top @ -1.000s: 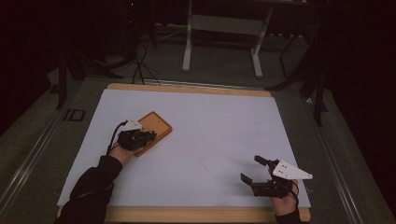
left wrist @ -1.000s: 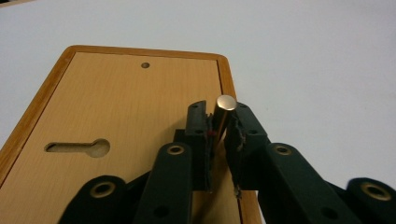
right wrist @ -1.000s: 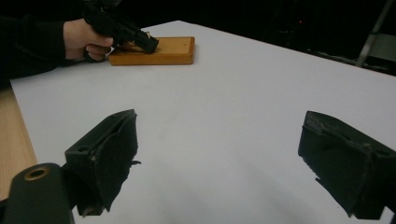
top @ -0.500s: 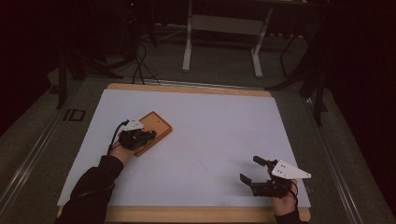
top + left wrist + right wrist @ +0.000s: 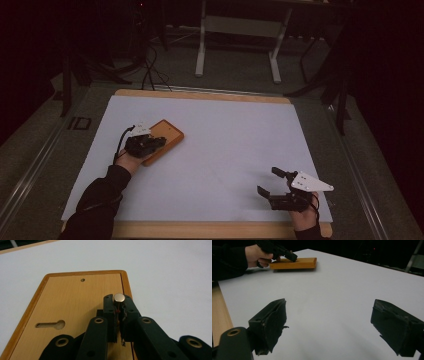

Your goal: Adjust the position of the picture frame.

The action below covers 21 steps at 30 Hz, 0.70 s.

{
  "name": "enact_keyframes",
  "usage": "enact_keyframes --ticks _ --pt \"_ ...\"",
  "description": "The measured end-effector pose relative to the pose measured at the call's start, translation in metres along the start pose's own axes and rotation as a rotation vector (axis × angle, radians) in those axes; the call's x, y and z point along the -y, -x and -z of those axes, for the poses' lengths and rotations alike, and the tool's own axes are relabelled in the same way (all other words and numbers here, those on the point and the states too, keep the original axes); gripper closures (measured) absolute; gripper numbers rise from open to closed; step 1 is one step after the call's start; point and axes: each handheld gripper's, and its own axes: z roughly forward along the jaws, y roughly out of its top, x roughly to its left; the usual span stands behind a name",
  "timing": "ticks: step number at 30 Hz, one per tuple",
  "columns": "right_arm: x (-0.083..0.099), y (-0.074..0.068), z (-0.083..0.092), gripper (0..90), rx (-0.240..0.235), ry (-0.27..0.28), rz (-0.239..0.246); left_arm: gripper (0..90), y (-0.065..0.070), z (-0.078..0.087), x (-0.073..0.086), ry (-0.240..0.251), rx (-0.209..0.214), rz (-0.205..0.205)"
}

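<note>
The left tool (image 5: 119, 305) has just closed its jaws on a small metal peg (image 5: 119, 298) over the wooden board (image 5: 75, 302), so it looks ready to be seated there, while the right tool (image 5: 280, 186) waits released at the worktop's (image 5: 225, 140) near right.

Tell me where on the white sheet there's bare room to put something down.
Most of the white sheet is bare: the whole middle between the wooden board and the right gripper, plus the far half up to the table's wooden edge. It is crowded at the near-left, where the left gripper sits over the board pinching a small metal peg.
</note>
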Motion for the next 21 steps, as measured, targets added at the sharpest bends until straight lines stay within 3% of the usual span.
enact_keyframes --ticks 2,11,21 --pt "0.000 0.000 0.000 12.8 0.000 0.002 -0.002 84.8 0.000 0.001 -0.001 0.008 0.017 0.013" --pt "0.001 0.001 -0.001 12.8 -0.003 -0.003 -0.004 84.8 0.012 0.005 -0.017 0.040 0.060 -0.014" --pt "0.000 0.001 0.000 12.8 0.003 0.000 -0.003 84.8 0.042 0.002 -0.046 0.051 0.100 -0.069"
